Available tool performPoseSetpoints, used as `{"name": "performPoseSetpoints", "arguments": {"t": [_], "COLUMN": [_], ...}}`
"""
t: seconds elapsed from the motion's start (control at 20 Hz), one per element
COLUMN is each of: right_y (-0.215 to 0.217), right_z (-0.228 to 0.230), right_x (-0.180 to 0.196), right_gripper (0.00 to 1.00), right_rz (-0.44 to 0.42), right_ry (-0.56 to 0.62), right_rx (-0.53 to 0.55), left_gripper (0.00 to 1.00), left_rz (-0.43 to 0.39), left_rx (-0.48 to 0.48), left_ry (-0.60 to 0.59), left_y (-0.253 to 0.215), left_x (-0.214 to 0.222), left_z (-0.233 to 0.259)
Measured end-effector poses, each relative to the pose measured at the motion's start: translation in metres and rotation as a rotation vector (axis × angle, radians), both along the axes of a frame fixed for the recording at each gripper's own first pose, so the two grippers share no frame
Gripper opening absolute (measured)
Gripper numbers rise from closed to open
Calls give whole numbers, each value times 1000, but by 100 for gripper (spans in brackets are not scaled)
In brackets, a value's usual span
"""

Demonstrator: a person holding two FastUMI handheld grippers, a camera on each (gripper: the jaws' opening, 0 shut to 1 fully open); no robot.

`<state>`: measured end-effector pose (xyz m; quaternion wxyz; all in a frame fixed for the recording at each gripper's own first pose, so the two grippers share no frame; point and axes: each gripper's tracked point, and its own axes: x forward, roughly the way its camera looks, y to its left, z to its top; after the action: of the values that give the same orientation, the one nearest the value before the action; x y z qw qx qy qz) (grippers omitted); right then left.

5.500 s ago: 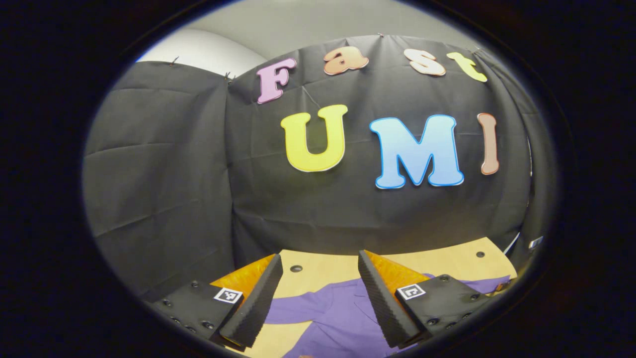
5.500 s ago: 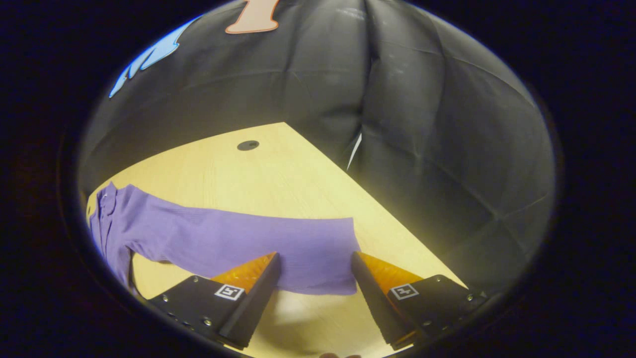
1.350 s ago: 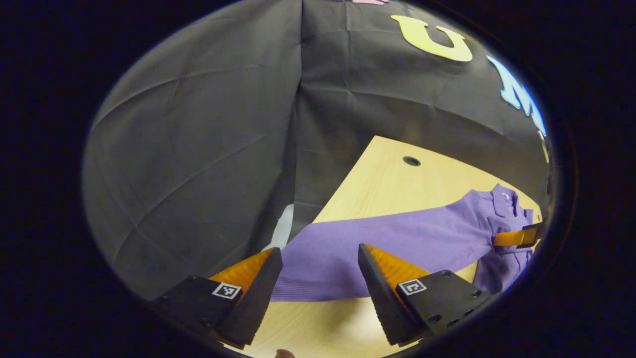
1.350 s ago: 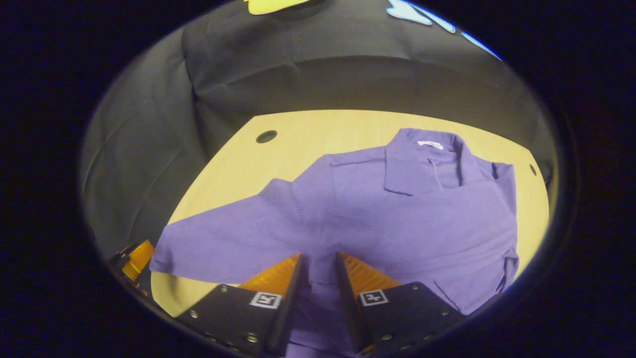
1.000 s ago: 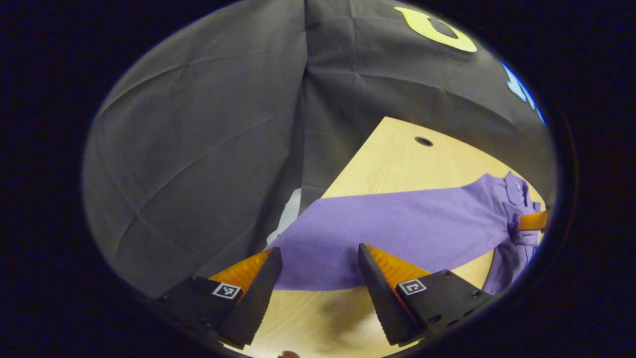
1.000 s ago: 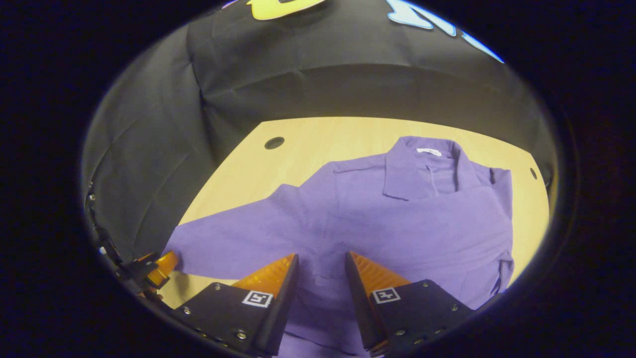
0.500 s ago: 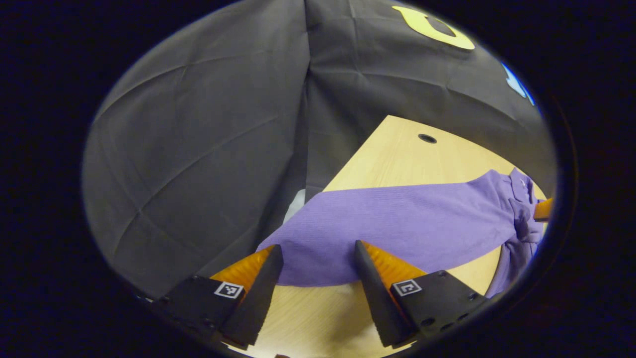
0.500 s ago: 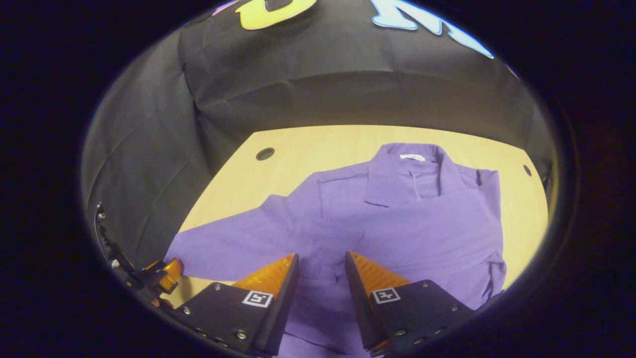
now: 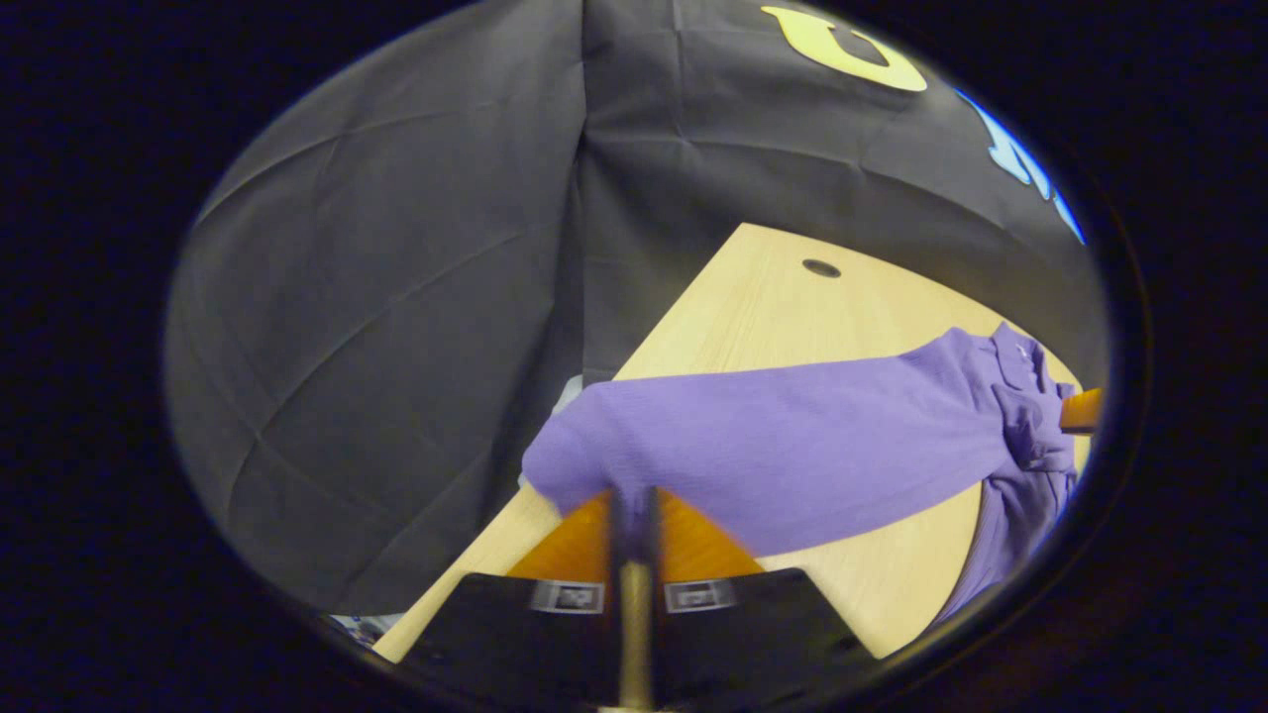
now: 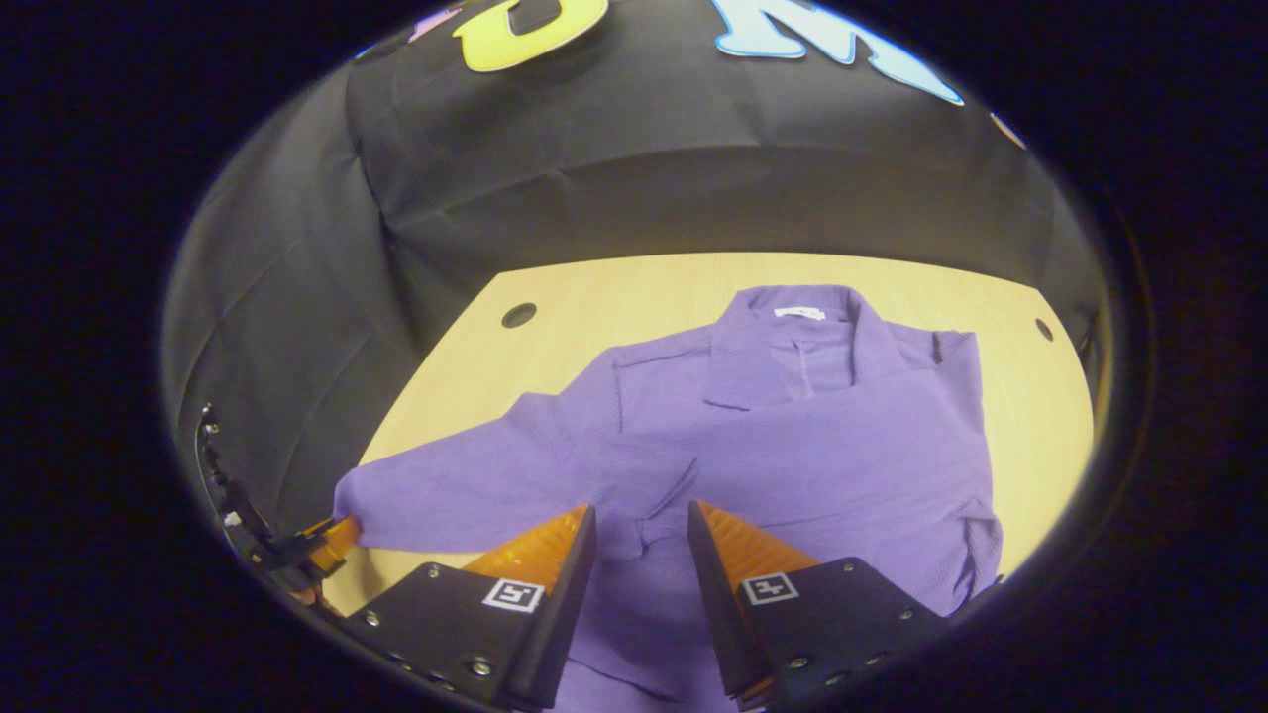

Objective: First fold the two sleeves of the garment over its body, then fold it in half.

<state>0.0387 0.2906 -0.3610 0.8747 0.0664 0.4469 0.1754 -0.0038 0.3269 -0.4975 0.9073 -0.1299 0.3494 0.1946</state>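
- In the left gripper view, the left gripper has its two fingers pressed together on the cuff end of the purple knitted long-sleeved garment, so that the cuff bunches just ahead of the fingertips.
- The pinched left sleeve stretches away from the fingers to the right, across the pale wooden table, toward the garment's collar at the right edge of the view.
- The cuff lies at the table's left edge, near the black cloth wall; a small dark round hole sits in the tabletop beyond the sleeve.
- A finger of the right gripper juts in at the far right, beside the garment's collar and body.
- In the right gripper view, the right gripper hangs over the garment's body, its fingers spread apart with a narrow gap; cloth lies between and below them, and whether they touch it cannot be told.
- The garment lies flat, collar away from the gripper, with the right sleeve laid across the chest.
- The left sleeve runs out to the lower left, where the left gripper grips its cuff near the table's edge.
- Two round holes mark the table's far corners.
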Motion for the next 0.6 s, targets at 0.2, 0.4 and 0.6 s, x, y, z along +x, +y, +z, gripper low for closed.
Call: {"name": "performPoseSetpoints", "arguments": {"t": [0.2, 0.4, 0.6], "right_y": [-18, -43, -67], "right_z": [5, 8, 10], "right_x": [1, 3, 1], "right_gripper": [58, 58, 58], "right_rz": [-19, -55, -100], "right_ry": [-11, -21, -25], "right_rx": [-1, 2, 14], "left_gripper": [7, 7, 7], "left_rz": [-27, -42, -87], "left_rx": [56, 60, 56], "left_ry": [47, -6, -76], "left_y": [-9, -24, -53], "left_x": [4, 22, 55], "left_z": [-1, 28, 65]}}
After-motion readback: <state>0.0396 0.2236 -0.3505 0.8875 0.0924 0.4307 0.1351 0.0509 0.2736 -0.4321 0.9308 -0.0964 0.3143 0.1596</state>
